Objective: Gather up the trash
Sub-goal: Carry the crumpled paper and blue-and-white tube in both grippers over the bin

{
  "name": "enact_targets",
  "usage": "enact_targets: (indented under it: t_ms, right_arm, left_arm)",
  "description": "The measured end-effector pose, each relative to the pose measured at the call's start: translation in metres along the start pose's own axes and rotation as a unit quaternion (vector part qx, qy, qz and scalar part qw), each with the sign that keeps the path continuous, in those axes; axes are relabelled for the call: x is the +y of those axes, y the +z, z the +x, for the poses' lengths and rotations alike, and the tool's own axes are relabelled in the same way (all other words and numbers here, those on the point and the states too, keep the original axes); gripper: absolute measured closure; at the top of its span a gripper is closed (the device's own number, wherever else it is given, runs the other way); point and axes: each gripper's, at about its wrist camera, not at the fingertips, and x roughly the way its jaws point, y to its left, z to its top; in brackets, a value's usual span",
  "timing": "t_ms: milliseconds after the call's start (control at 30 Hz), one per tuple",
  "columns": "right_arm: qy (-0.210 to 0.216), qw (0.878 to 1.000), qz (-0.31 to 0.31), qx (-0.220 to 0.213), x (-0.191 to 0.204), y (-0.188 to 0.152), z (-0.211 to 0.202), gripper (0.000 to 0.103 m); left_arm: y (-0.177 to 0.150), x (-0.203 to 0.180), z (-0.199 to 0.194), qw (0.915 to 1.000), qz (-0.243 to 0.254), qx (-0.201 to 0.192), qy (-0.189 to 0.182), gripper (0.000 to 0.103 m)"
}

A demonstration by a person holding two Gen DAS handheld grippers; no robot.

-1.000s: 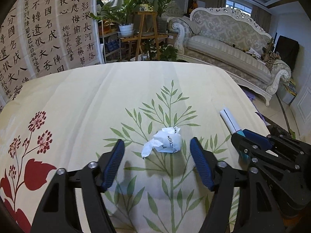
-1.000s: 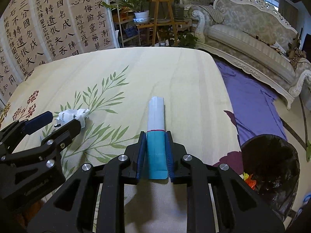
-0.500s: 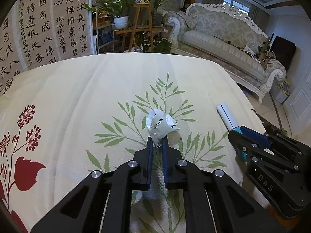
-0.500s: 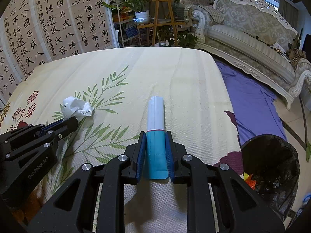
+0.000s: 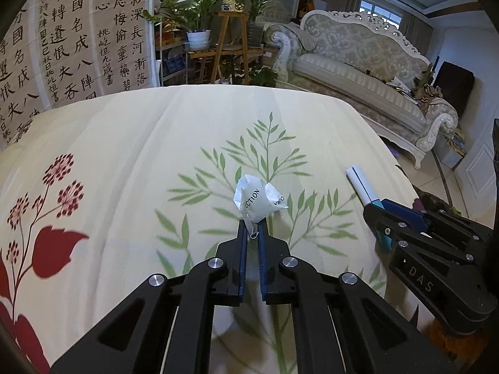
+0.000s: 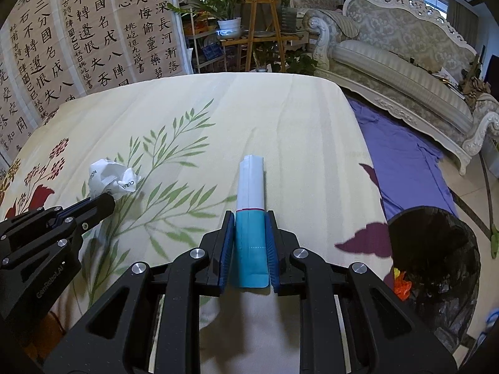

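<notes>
My left gripper (image 5: 251, 229) is shut on a crumpled white paper wrapper (image 5: 257, 201) and holds it above the floral tablecloth (image 5: 124, 155). The wrapper also shows in the right wrist view (image 6: 110, 179), at the tip of the left gripper (image 6: 104, 201). My right gripper (image 6: 249, 218) is shut on a teal and white packet (image 6: 251, 215) that sticks out forward between the fingers. The packet (image 5: 363, 185) and the right gripper (image 5: 382, 207) show at the right of the left wrist view.
A black-lined trash bin (image 6: 433, 249) with some trash inside stands on the floor beside the table's right edge. A purple cloth (image 6: 402, 162) lies on the floor beyond it. A sofa (image 6: 405, 71), plant stand (image 6: 262, 31) and calligraphy screen (image 6: 78, 31) stand behind the table.
My left gripper closed on the crumpled wrapper and lifted it off the cloth. My right gripper stayed shut on the packet and lifted slightly.
</notes>
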Motion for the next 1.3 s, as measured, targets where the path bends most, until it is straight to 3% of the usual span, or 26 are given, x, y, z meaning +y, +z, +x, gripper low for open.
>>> enact_targets:
  t_ms: [767, 1033, 1300]
  right_arm:
    - [-0.004, 1.0, 0.002, -0.02, 0.009, -0.054, -0.058, 0.084]
    - [-0.023, 0.998, 0.025, -0.046, -0.015, -0.065, -0.088, 0.084]
    - [-0.068, 0.993, 0.071, -0.07, -0.067, -0.076, -0.115, 0.084]
  left_arm:
    - [-0.035, -0.012, -0.047, 0.9996, 0.001, -0.026, 0.004, 0.096]
    - [-0.037, -0.045, -0.064, 0.9982, 0.023, -0.053, -0.013, 0.096]
    - [-0.032, -0.097, -0.06, 0.9951, 0.055, -0.063, -0.053, 0.096]
